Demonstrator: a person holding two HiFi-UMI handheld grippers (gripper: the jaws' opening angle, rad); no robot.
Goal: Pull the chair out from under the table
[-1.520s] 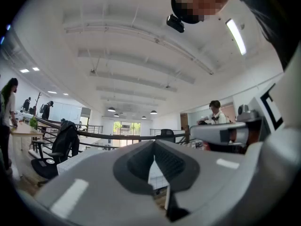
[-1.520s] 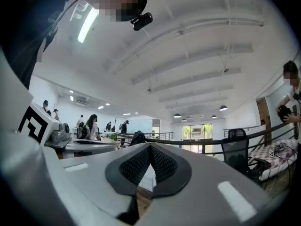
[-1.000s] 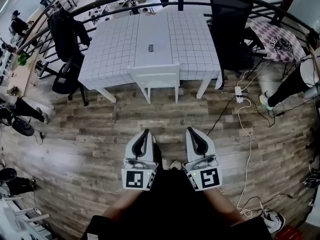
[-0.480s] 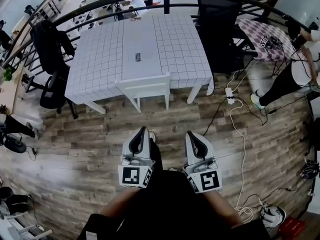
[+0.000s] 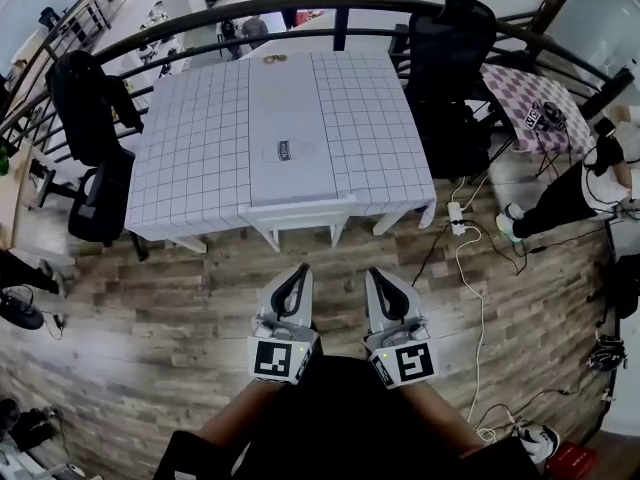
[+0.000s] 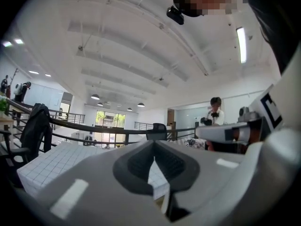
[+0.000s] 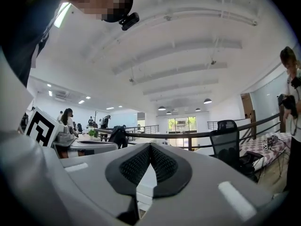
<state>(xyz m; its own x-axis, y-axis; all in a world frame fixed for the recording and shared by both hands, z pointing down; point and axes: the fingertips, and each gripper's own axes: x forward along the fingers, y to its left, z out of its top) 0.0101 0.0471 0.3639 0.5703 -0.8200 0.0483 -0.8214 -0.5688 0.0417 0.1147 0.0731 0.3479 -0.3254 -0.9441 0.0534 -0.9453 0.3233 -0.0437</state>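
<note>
A white chair (image 5: 299, 213) is tucked under the near edge of a table with a white gridded cloth (image 5: 210, 118); only its backrest and front legs show. My left gripper (image 5: 295, 271) and right gripper (image 5: 377, 275) are side by side, level, just short of the chair back and apart from it. Both are shut with nothing between the jaws. In the left gripper view the shut gripper (image 6: 154, 159) points at the table (image 6: 51, 164). The right gripper view shows the right gripper (image 7: 149, 165) shut too, with the white chair back (image 7: 146, 185) seen through the gap below.
Black office chairs stand at the table's left (image 5: 95, 158) and far right (image 5: 450, 68). A curved black railing (image 5: 300, 8) runs behind the table. A white power strip and cables (image 5: 458, 218) lie on the wood floor at right, near a person (image 5: 580, 183).
Both grippers and the person have advanced toward the table; the chair and table now sit closer and larger in the head view. Jaws stayed shut.
</note>
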